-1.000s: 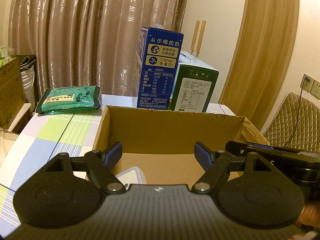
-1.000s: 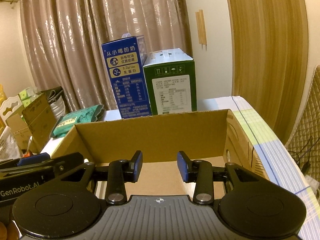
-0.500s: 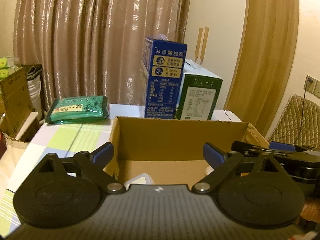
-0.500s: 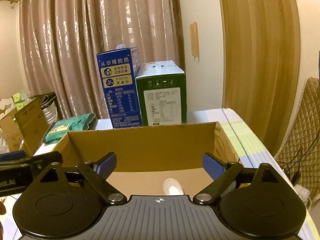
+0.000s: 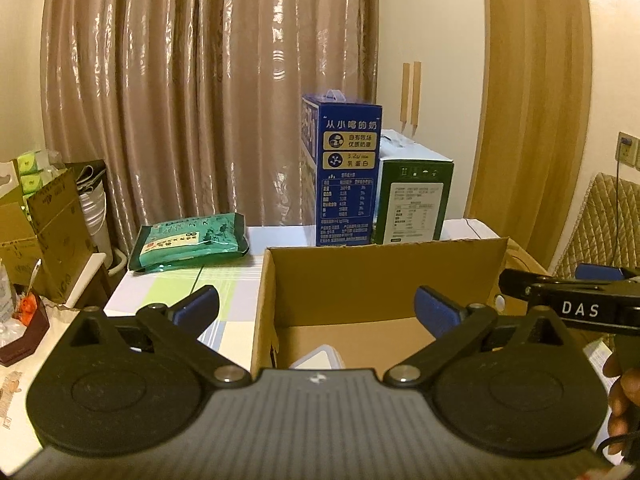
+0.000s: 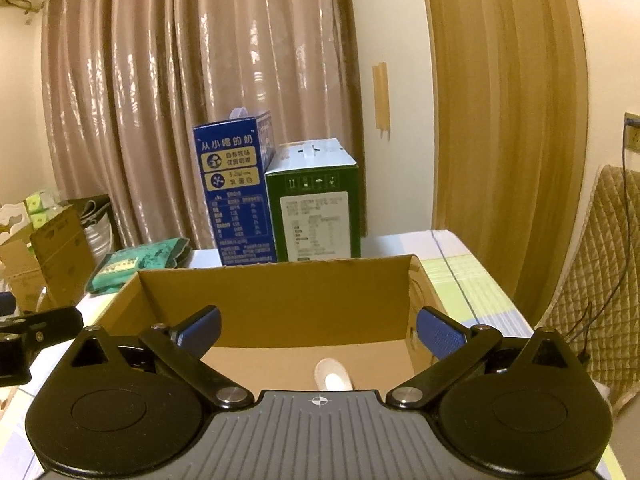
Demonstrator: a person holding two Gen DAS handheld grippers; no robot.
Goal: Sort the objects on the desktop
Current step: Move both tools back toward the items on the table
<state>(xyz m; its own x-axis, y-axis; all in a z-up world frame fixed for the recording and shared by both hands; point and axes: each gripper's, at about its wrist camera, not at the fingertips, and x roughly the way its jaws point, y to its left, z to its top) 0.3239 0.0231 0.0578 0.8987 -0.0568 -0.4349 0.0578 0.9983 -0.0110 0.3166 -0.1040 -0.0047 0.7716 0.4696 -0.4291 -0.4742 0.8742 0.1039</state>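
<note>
Open cardboard box (image 5: 384,280) sits on the table (image 5: 224,284) w/ a pale checked cloth, and two small things lie on its floor: a white lidded container (image 5: 320,358) near the left-front corner, only partly seen over the tool body, and a small white oval object (image 6: 332,376) toward the right-front, can't tell what it is exactly. Left gripper (image 5: 316,312) hangs above the box's left wall, jaws spread wide, nothing between them; one blue pad is outside the box over the cloth, the other over the box interior. Right gripper (image 6: 318,328) hovers over the box too, jaws also wide apart & empty, the oval thing below and between them. Each tool shows at the edge of the other's view; the right one carries "DAS" lettering. Behind the box, just past its far wall, stand a tall blue milk carton (image 5: 346,176) and a shorter green carton (image 5: 414,200), side by side, touching or nearly so. Left of them, apart from the box, a green foil packet (image 5: 188,242) lies flat on the cloth. Brown curtain (image 5: 208,92) backs the whole scene; quilted chair (image 6: 600,272) off to the right, cardboard clutter off to the left.
</note>
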